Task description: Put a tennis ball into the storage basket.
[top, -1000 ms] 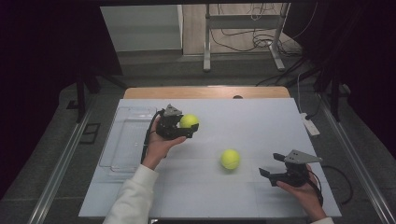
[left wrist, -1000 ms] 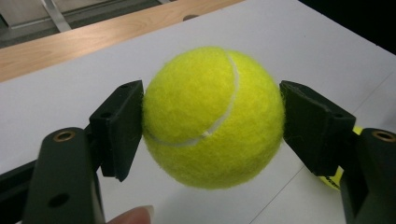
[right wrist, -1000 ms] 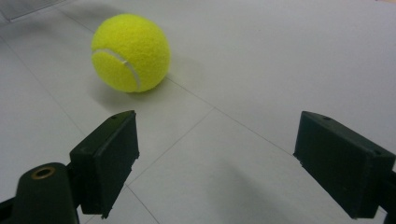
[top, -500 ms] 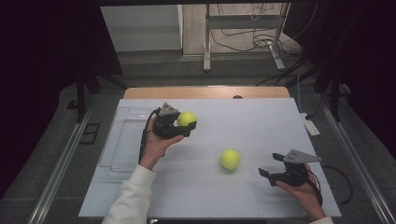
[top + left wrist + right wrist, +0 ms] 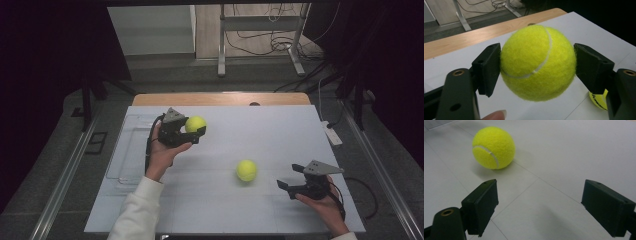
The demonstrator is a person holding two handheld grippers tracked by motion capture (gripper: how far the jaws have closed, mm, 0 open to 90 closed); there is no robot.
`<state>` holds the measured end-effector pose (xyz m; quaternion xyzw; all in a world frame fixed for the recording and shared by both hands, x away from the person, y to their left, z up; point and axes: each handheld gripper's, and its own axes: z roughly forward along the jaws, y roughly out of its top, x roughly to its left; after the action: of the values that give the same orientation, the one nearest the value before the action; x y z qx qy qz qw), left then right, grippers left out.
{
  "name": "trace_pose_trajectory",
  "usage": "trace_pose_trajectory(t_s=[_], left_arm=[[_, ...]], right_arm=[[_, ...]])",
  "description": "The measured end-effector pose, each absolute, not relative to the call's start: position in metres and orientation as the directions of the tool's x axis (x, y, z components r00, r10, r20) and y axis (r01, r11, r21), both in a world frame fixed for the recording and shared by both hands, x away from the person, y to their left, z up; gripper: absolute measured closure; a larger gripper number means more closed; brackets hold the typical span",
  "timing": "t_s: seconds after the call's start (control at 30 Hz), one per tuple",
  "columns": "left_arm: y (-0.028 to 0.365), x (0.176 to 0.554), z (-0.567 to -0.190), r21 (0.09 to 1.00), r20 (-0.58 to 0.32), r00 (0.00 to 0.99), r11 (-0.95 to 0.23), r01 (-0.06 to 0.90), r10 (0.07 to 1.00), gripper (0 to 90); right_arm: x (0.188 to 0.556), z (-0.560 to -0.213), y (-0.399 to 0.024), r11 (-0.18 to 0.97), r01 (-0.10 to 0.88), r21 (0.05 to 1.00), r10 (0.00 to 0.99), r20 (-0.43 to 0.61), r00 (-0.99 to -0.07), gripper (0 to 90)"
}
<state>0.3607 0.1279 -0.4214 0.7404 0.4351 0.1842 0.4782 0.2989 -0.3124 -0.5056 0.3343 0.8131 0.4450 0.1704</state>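
Left gripper (image 5: pixel 194 131): your fingers clamp the held ball (image 5: pixel 537 62); keep the squeeze centred.
Right gripper (image 5: pixel 292 183): fingers wide, empty; line up on the loose ball (image 5: pixel 246 170) on the worktop (image 5: pixel 280 130).

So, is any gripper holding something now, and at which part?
The left gripper holds a tennis ball, with the pads pressing on its two opposite sides. The right gripper is open and holds nothing.

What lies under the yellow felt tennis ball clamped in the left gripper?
The yellow felt tennis ball hangs clear above the white tabletop; the spot straight beneath is covered by the ball.
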Motion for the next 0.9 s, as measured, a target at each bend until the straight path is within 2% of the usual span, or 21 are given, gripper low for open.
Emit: trace_pose_trajectory(t_s=[0.9], left_arm=[[0.155,0.352,-0.404,0.905,-0.163,0.512,-0.078,0.418,0.843,26.4]], right_arm=[[0.299,-0.506,-0.313,0.375,0.392,0.84,0.697,0.023,-0.717,14.1]])
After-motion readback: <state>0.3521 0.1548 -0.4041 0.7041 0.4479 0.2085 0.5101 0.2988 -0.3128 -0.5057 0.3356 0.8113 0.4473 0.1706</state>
